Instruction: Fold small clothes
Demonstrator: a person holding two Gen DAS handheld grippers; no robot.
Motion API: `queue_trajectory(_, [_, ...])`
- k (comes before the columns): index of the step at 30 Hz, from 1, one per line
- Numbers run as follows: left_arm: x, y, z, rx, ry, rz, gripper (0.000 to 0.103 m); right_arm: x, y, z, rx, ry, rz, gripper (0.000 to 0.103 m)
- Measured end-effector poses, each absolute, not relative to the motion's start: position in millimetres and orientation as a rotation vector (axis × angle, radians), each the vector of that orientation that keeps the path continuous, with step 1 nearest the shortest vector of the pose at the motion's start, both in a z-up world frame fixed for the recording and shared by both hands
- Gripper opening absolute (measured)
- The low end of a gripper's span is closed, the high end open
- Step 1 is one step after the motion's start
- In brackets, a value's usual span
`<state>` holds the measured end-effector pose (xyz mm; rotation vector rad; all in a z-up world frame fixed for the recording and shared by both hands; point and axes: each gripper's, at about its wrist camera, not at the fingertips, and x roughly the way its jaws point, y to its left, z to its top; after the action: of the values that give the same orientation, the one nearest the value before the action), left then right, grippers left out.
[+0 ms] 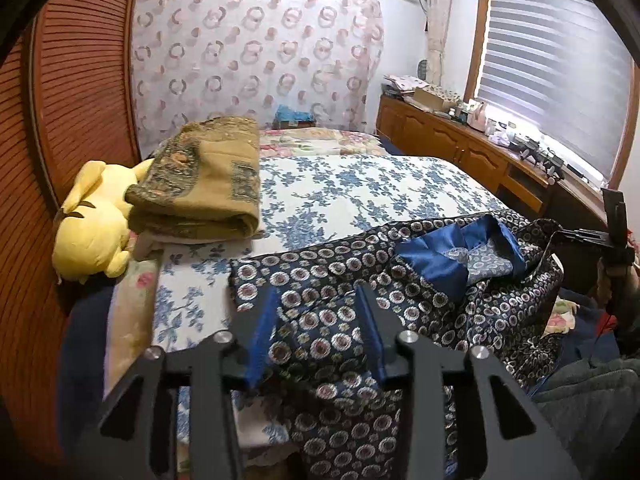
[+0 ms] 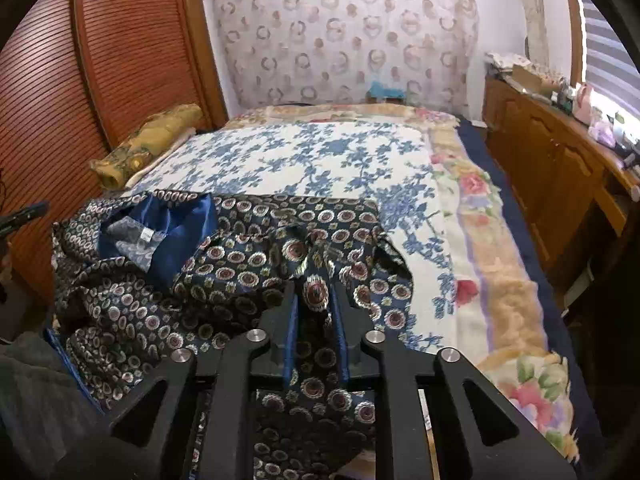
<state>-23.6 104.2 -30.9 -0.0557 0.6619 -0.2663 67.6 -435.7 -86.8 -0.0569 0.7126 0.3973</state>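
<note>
Dark silk-like patterned garment [image 1: 420, 292] lies crumpled crosswise on the bed [image 2: 320, 160], collar toward the left. Left gripper [image 1: 318, 332] has spread jaws straddling its near hem, nothing pinched. Right gripper [image 2: 314, 312] has narrow jaws around a fabric fold; whether they pinch it is unclear.

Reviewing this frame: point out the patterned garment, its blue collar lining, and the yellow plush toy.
patterned garment [image 2: 240, 272]: right wrist view, on the rumpled medallion-print cloth.
blue collar lining [image 1: 436, 268]: left wrist view, on the shiny blue flap at the neck.
yellow plush toy [image 1: 90, 236]: left wrist view, on its body beside the folded blanket.
</note>
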Motion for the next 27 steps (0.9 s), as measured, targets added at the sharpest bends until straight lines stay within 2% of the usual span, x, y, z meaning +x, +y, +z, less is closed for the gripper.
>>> queue_trajectory(1, [-19.9,103.0,-32.7,-0.060,0.664,-0.272,0.050,67.1,-436.0,-85.5,-0.060,0.707,0.395,0.015])
queue_trajectory(3, [-10.8,101.3,-38.8,-0.074,0.674,-0.284,0.057,66.4,-437.7,-83.7,-0.052,0.694,0.397,0.015])
queue_trajectory(7, [18.1,102.7,-56.1,-0.079,0.714,-0.273,0.057,70.1,-439.2,-81.1,-0.035,0.675,0.399,0.025])
queue_trajectory(14, [59.2,113.5,-77.2,-0.049,0.777,-0.178,0.057,105.0,-436.8,-84.0,-0.039,0.672,0.353,0.031])
queue_trajectory(27, [79.6,124.3,-102.6,-0.074,0.840,-0.122,0.057,180.1,-431.6,-109.3,-0.001,0.785,0.309,0.032])
